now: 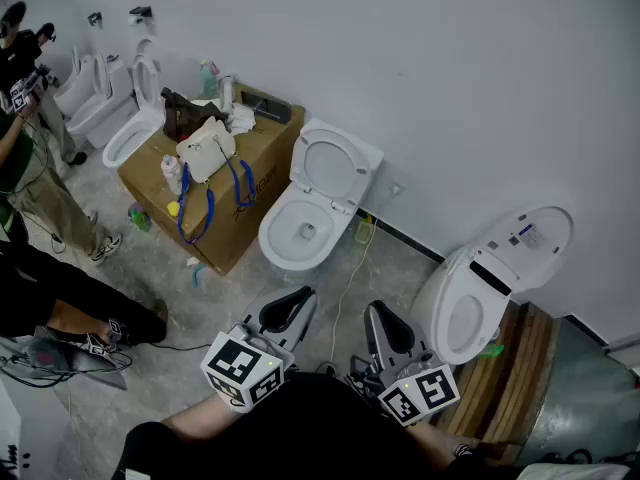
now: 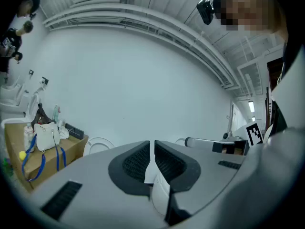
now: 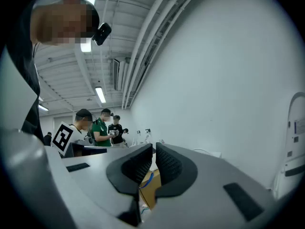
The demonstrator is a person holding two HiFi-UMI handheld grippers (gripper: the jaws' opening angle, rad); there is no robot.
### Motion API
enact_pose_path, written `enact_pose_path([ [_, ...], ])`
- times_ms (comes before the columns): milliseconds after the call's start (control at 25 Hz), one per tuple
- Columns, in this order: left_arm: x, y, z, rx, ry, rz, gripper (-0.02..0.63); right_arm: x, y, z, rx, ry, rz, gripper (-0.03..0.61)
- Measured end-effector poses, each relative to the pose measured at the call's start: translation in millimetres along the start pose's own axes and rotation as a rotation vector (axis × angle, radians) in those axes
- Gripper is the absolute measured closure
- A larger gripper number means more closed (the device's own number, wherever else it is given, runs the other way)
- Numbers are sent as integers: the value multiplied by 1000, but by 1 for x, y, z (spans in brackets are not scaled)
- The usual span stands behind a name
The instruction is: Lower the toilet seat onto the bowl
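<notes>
A white toilet (image 1: 303, 230) stands against the wall in the middle of the head view, its seat and lid (image 1: 334, 164) raised upright; its raised seat (image 2: 98, 144) also shows in the left gripper view. A second white toilet (image 1: 470, 303) sits to the right on a pallet, lid (image 1: 525, 238) up. My left gripper (image 1: 296, 297) (image 2: 152, 148) and right gripper (image 1: 378, 314) (image 3: 154, 151) are held low and close to my body, well short of both toilets. Both are shut with nothing between the jaws.
A cardboard box (image 1: 215, 193) with a white bag (image 1: 206, 148), bottles and blue straps stands left of the middle toilet. More toilets (image 1: 112, 108) line the far left wall. People (image 1: 35, 183) stand at the left. A wooden pallet (image 1: 522, 373) and a floor cable (image 1: 345, 283) lie nearby.
</notes>
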State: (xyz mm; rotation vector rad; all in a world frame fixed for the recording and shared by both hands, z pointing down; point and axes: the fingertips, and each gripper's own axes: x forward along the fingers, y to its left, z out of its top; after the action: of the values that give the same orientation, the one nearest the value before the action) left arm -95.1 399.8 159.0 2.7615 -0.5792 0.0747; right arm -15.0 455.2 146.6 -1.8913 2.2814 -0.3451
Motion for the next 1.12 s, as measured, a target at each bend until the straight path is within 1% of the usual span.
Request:
enact_pose_path([
  [280,13,-11,-4,1,6,5,572,-7,-14,1,10,3,9,531],
  [520,25,-23,-10,0,9,22,572,-15,-27,4,25,-7,44,529],
  [720,37,-40,-22,-9,16,52,572,-30,-48,0,48,8,58,529],
  [960,44,-57,-37,-30,26,97,572,-46,-65,-9,71,42,99,529],
  [1120,51,-65,-39,-27,37,121,572,-51,-76,-10,101,53,112,529],
])
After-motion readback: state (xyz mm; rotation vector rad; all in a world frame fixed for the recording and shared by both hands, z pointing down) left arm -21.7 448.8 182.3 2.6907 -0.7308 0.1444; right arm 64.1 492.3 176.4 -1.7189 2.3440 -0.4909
